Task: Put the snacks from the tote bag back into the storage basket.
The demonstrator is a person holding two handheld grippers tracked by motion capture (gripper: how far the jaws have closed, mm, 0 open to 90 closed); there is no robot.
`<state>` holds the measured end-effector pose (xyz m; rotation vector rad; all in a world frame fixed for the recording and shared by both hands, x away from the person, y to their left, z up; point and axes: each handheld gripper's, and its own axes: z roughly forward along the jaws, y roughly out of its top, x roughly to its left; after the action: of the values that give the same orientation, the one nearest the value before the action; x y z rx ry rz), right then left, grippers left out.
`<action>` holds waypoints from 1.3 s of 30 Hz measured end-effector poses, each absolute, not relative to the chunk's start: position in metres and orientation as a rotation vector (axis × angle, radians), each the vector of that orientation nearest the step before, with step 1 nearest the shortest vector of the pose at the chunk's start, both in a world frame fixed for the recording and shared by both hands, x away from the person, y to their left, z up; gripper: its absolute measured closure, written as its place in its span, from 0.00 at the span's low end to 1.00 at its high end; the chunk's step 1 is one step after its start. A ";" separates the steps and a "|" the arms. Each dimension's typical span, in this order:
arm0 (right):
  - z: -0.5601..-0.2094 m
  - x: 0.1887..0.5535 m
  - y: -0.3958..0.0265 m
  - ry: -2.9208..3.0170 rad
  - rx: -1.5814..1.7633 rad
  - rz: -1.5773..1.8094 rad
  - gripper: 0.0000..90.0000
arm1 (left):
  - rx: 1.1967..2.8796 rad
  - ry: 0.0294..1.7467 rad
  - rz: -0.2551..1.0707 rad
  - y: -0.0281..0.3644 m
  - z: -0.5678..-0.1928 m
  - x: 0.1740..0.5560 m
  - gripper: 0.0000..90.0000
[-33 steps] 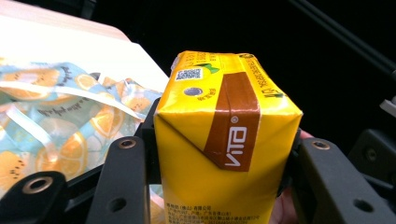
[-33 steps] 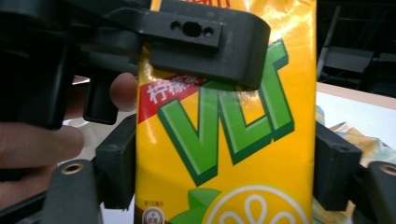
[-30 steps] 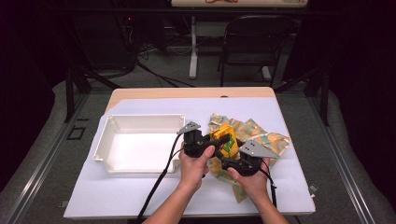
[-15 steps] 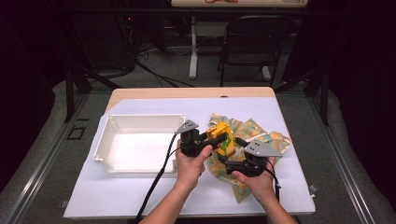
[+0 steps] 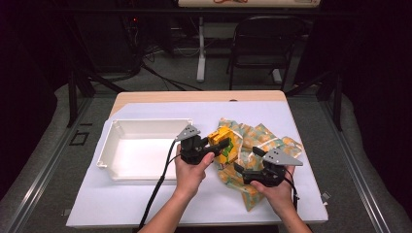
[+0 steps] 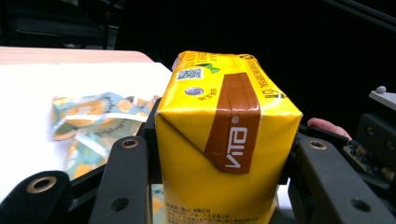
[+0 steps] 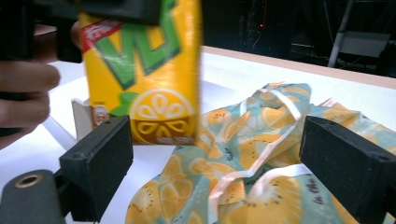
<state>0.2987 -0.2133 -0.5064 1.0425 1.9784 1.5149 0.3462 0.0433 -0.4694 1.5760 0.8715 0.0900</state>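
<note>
My left gripper [image 5: 216, 145] is shut on a yellow Vita lemon drink carton [image 5: 226, 148] and holds it just above the table, right of the tray. In the left gripper view the carton [image 6: 224, 140] sits upright between both jaws of the left gripper [image 6: 219, 158]. A fabric bag [image 5: 265, 141] printed with orange slices lies crumpled on the table. My right gripper [image 5: 246, 158] hovers open over the bag's near part. In the right gripper view the right gripper [image 7: 224, 158] stands wide open around the bag [image 7: 261, 154], with the carton [image 7: 140, 70] raised at the upper left.
A white rectangular tray [image 5: 109, 150] lies on the left half of the white-covered table [image 5: 194, 111]. A folding chair [image 5: 262, 43] and cables stand beyond the far edge. One cable trails from each gripper toward the near edge.
The left gripper with the carton has shifted slightly left. The right gripper has drawn back a little toward the near right, away from the carton.
</note>
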 end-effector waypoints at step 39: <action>-0.516 0.302 -0.223 1.996 1.071 1.450 0.14 | 1.554 0.912 0.243 0.140 -0.459 0.338 0.62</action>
<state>0.3019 -0.2228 -0.5163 1.0713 1.9960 1.4497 0.3379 0.1395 -0.4592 1.5542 0.9120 0.2426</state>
